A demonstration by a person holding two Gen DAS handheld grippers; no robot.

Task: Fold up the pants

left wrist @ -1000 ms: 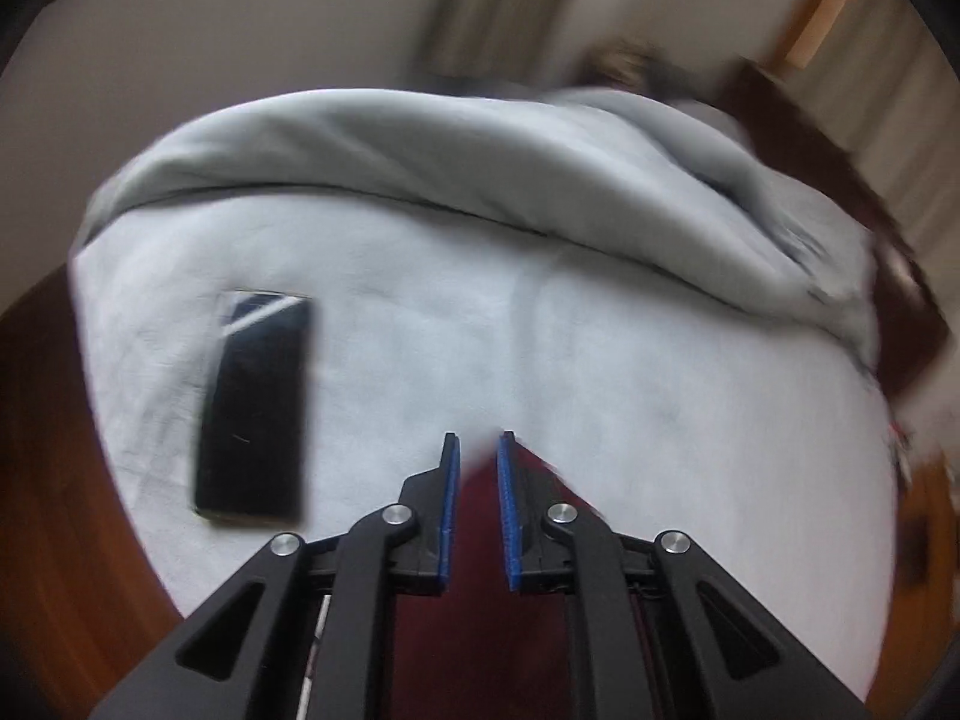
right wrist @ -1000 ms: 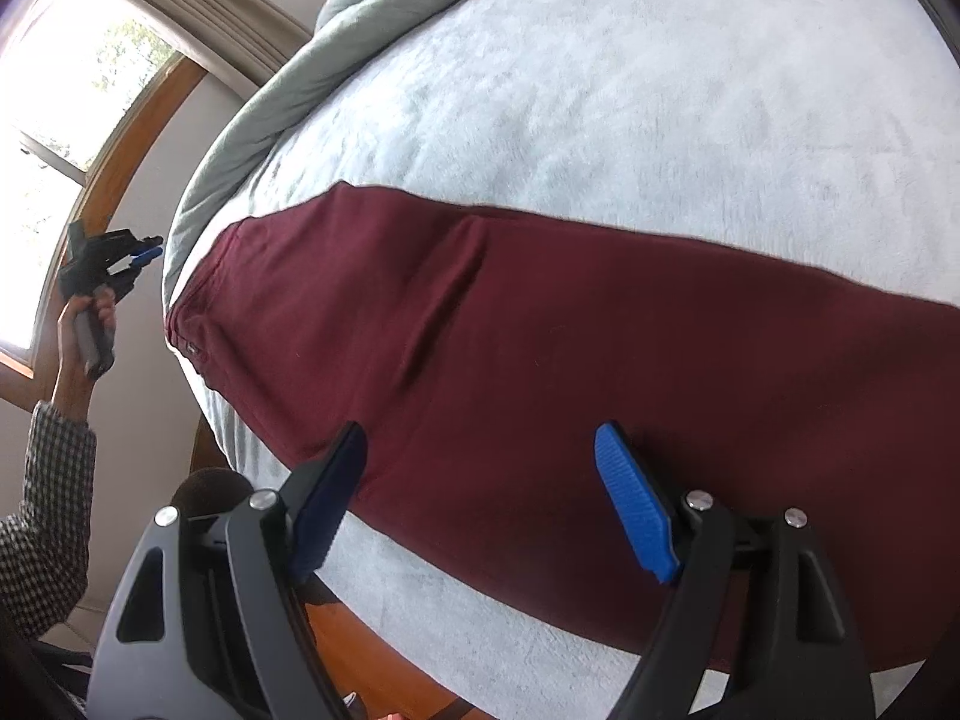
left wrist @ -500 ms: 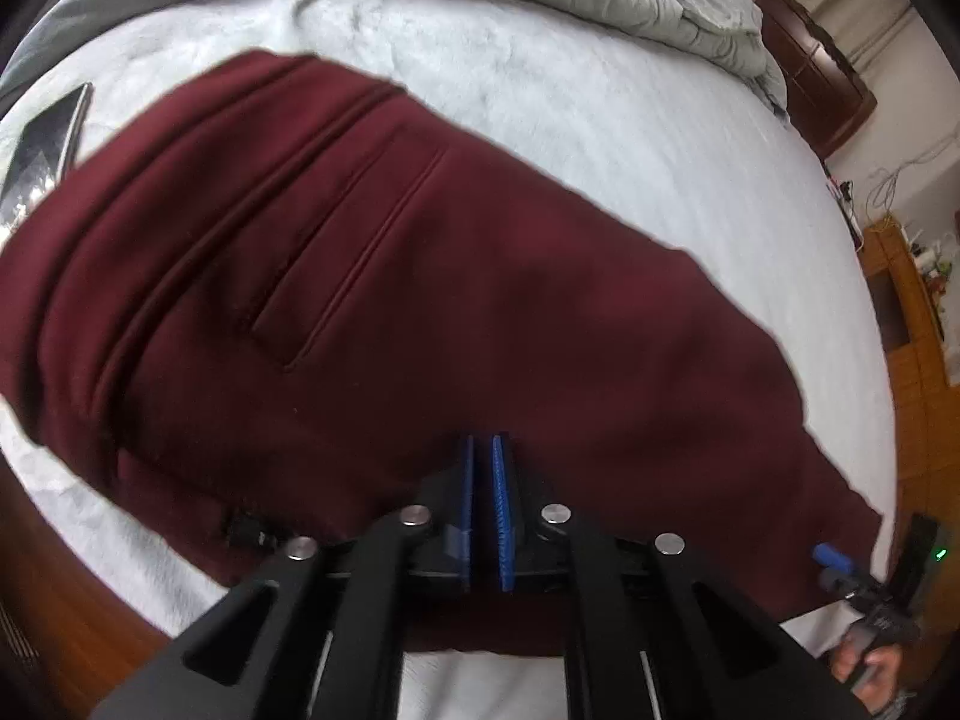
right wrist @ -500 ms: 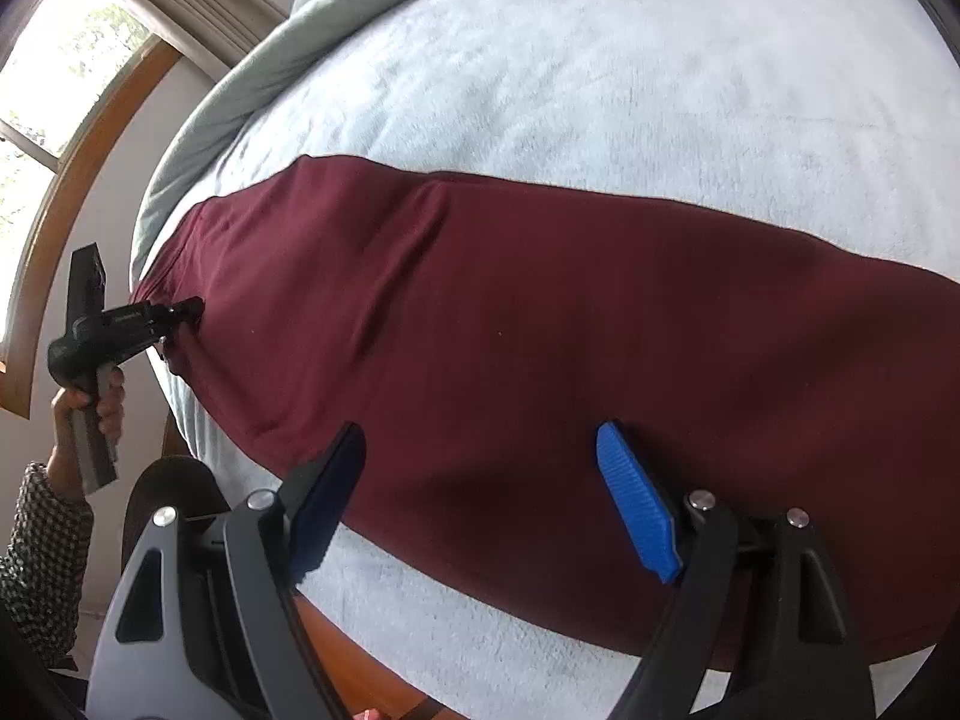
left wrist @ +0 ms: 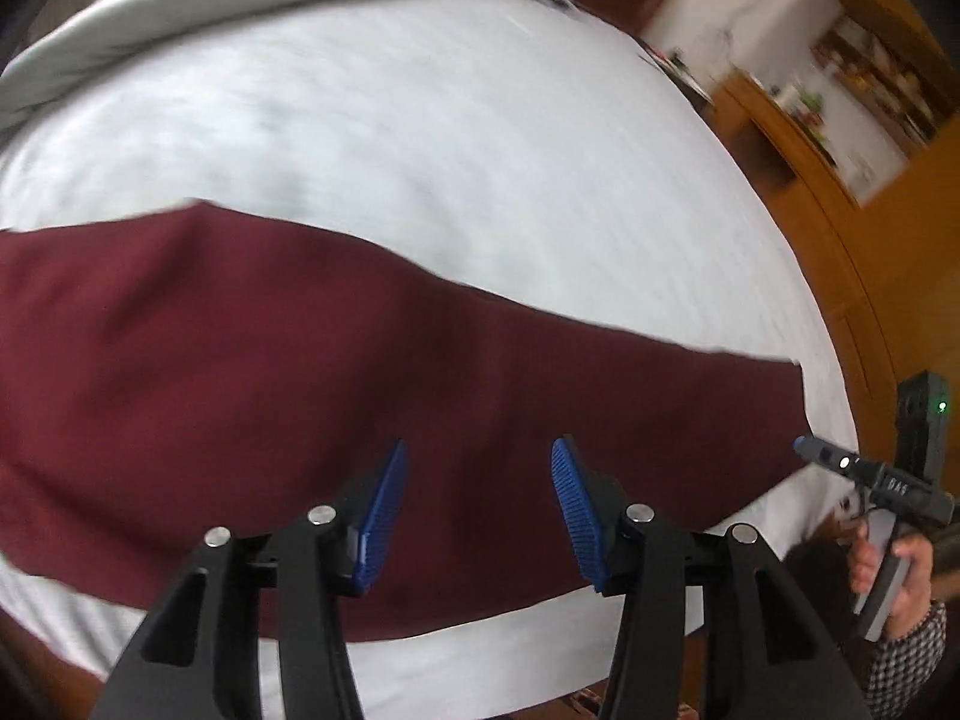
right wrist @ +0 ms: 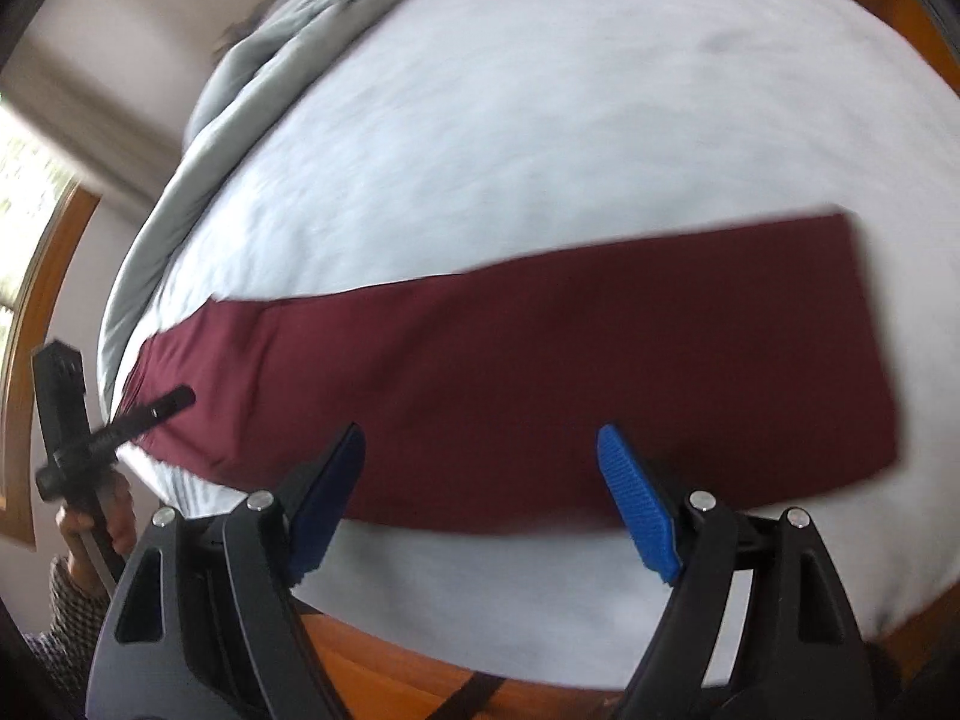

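The maroon pants (left wrist: 300,372) lie flat as one long strip across the white bed sheet (left wrist: 420,120). My left gripper (left wrist: 477,510) hovers over their near edge, its jaws opening, with no cloth pinched between the blue pads. In the right wrist view the pants (right wrist: 540,372) run from the waist at the left to the square leg hem at the right. My right gripper (right wrist: 480,498) stands open just above their near edge, holding nothing. Each view catches the other gripper: the right gripper (left wrist: 807,447) by the hem end, the left gripper (right wrist: 156,411) by the waist end.
A grey duvet (left wrist: 240,30) is bunched along the far side of the bed. The wooden bed frame (right wrist: 420,678) runs under the near edge. Wooden shelving (left wrist: 840,120) stands at the right, a window (right wrist: 24,252) at the left. A hand (left wrist: 894,570) in a checked sleeve holds the right gripper.
My left gripper swung from the bare sheet by a phone to over the pants, and its shut jaws have parted. My right gripper slid toward the leg end, still open.
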